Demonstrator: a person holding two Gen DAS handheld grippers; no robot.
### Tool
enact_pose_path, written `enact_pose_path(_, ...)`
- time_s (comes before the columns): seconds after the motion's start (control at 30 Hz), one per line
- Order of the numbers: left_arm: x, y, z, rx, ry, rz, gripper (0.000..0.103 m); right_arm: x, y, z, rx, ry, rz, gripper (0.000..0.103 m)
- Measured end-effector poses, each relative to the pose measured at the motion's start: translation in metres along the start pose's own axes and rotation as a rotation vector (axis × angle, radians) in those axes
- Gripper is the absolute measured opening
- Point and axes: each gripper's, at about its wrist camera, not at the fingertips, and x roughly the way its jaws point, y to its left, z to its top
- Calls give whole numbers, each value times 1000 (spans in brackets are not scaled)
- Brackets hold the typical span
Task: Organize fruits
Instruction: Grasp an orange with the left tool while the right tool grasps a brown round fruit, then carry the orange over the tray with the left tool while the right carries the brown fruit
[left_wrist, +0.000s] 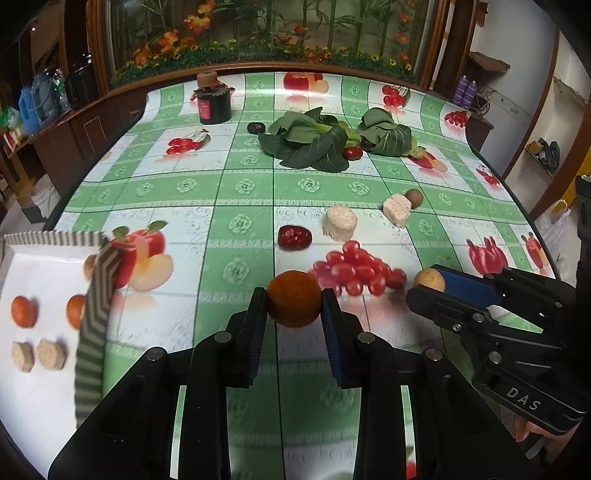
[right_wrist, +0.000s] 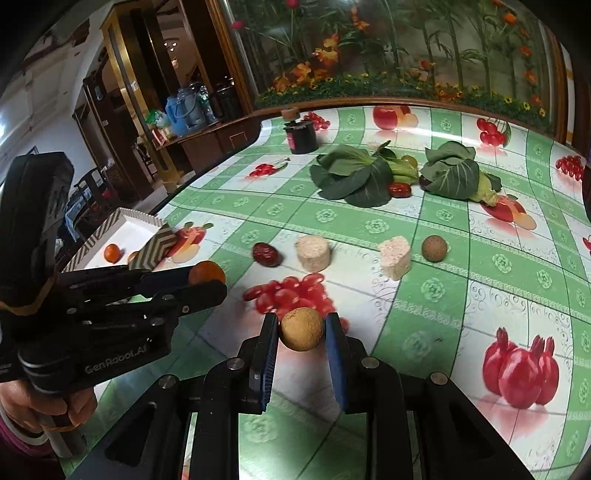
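Note:
My left gripper (left_wrist: 294, 301) is shut on a small orange fruit (left_wrist: 293, 298), held above the table; it also shows in the right wrist view (right_wrist: 207, 272). My right gripper (right_wrist: 301, 328) is shut on a tan round fruit (right_wrist: 301, 329), seen at the right of the left wrist view (left_wrist: 429, 279). A white tray (left_wrist: 33, 273) at the left holds two orange fruits (left_wrist: 24, 311) and two tan pieces (left_wrist: 38, 354). A red date (left_wrist: 294, 238), two pale blocks (left_wrist: 340, 222) and a brown round fruit (right_wrist: 434, 248) lie on the table.
Leafy greens (left_wrist: 310, 140) with a red date (left_wrist: 352, 152) and a dark fruit (left_wrist: 256, 127) lie at the back. A dark jar (left_wrist: 214, 99) stands at the back left. The fruit-print tablecloth (left_wrist: 240, 192) covers the table; a wooden ledge runs behind.

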Motion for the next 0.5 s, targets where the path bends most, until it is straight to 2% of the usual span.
enact_pose_path(0.5,-54,23,-30,10,-94,89,29,-11,50,-17,-11,-9,44,25)
